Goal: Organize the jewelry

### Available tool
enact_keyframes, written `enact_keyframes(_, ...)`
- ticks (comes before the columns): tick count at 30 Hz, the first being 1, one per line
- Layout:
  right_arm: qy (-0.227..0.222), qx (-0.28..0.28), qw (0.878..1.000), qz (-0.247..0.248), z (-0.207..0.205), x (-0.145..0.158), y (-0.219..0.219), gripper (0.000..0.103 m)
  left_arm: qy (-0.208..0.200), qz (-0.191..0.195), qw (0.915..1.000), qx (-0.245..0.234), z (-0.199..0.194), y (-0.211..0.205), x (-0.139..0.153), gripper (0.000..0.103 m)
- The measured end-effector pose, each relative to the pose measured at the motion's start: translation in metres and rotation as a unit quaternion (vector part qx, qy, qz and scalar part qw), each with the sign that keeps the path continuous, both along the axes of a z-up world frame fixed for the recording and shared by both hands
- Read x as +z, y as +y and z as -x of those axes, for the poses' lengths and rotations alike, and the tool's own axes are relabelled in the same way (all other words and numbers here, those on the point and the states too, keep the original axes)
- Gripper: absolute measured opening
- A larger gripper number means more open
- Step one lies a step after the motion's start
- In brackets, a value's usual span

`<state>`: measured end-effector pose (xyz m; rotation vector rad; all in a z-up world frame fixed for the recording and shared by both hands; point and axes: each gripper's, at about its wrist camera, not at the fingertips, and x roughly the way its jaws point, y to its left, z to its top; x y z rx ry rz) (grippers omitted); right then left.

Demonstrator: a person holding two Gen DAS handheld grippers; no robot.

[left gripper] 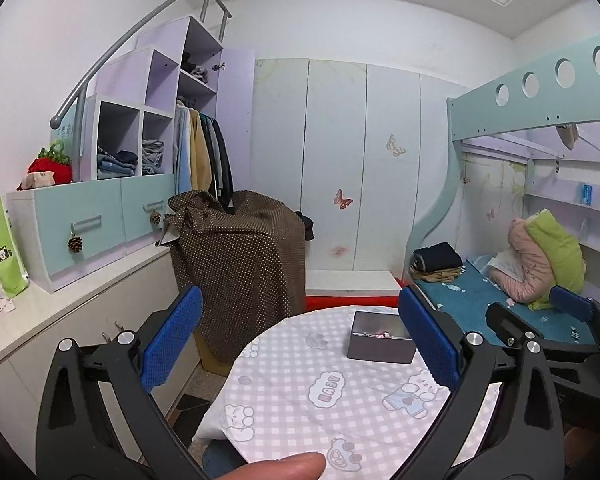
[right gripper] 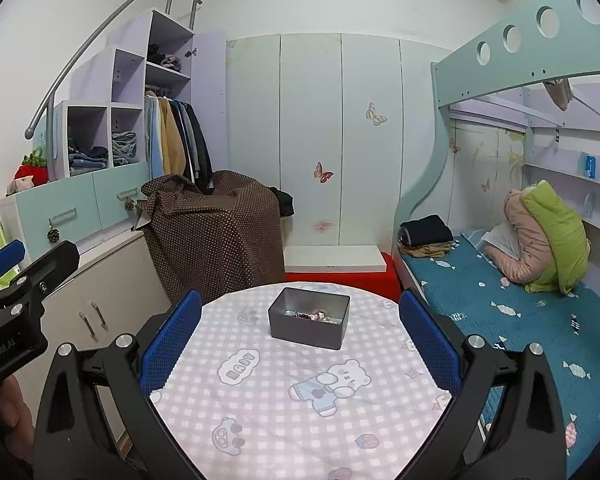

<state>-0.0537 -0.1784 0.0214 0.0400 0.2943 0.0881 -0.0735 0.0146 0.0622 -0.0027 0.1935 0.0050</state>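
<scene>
Jewelry (right gripper: pixel 310 315) lies in a small heap of beads and pinkish pieces at the bottom of a dark grey tin (right gripper: pixel 309 318), which sits toward the far edge of the round desk (right gripper: pixel 260 396) under a pink checked cloth with bear prints. The tin's long axis runs roughly across the desk, side to side, open top up.

Right tongs (right gripper: pixel 300 344) hang spread wide, holding nothing, and the tin lies almost straight ahead between the blue pads, well apart from their tips. Left tongs (left gripper: pixel 300 340) are also spread and empty; from them the tin (left gripper: pixel 380 336) lies ahead and off to the right, close by the right-hand pad in that view.

By my judgement the right arm has the straighter line in; reaching down into the tin means coming over its near wall.
</scene>
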Motion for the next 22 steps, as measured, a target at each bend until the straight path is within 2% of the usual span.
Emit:
enact_keyframes(14, 0.002, 0.000, 1.000, -0.002, -0.0015, -0.0001, -0.0014, 0.095, 0.004, -0.004, 0.9997, -0.022, -0.0003, -0.0044, -0.0055, 0.098)
enact_keyframes(22, 0.004, 0.001, 1.000, -0.001, -0.0007, -0.0003, -0.0012, 0.095, 0.009, -0.008, 0.9998, -0.014, -0.0018, -0.0059, -0.0062, 0.098)
